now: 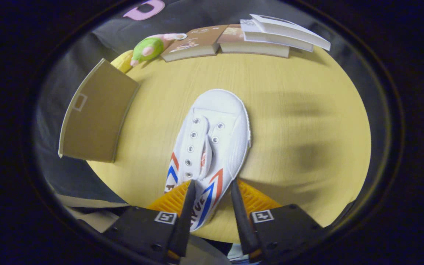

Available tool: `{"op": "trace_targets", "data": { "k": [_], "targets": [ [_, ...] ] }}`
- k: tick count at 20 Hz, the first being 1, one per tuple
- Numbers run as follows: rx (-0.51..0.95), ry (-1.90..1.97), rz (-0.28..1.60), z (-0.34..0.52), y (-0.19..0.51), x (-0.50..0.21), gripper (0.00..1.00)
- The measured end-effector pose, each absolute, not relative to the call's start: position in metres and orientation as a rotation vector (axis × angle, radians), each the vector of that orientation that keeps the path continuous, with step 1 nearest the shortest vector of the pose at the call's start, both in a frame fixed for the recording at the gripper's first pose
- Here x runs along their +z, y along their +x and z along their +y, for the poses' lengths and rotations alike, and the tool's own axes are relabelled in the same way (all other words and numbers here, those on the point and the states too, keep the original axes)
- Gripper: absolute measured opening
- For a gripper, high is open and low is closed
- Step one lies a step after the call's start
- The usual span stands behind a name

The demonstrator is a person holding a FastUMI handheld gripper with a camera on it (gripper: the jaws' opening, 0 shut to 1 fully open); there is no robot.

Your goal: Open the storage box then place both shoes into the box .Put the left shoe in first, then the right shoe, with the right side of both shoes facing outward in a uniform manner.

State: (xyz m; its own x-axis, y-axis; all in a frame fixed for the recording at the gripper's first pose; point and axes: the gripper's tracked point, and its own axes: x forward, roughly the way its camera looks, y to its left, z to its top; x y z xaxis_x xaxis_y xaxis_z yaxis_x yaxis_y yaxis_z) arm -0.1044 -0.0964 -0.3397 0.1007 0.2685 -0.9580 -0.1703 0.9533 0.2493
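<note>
We see white canvas shoe (212, 147), red and blue stripes on sides, no laces in eyelets, toe pointing away toward books. Heel end sits between gripper (212, 200) fingers, both pressing its sides. Brown storage box (96, 112) beside shoe, apart from it, at table edge, flat panel facing us.

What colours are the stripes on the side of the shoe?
Red and blue stripes on the white shoe, clearest in the gripper view, where the gripper jaws close on its heel.

Three books (248, 38) along the far edge of a wooden table (300, 110); beside them, perhaps a green plush toy (149, 48).
</note>
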Motion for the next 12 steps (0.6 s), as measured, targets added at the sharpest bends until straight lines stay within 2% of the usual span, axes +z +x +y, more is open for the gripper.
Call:
{"op": "trace_targets", "data": {
  "k": [5,12],
  "targets": [
    [0.229,0.218,1.418,-0.098,-0.104,-0.333,0.04],
    [0.236,0.296,1.378,-0.08,-0.092,-0.307,0.04]
  ]
}}
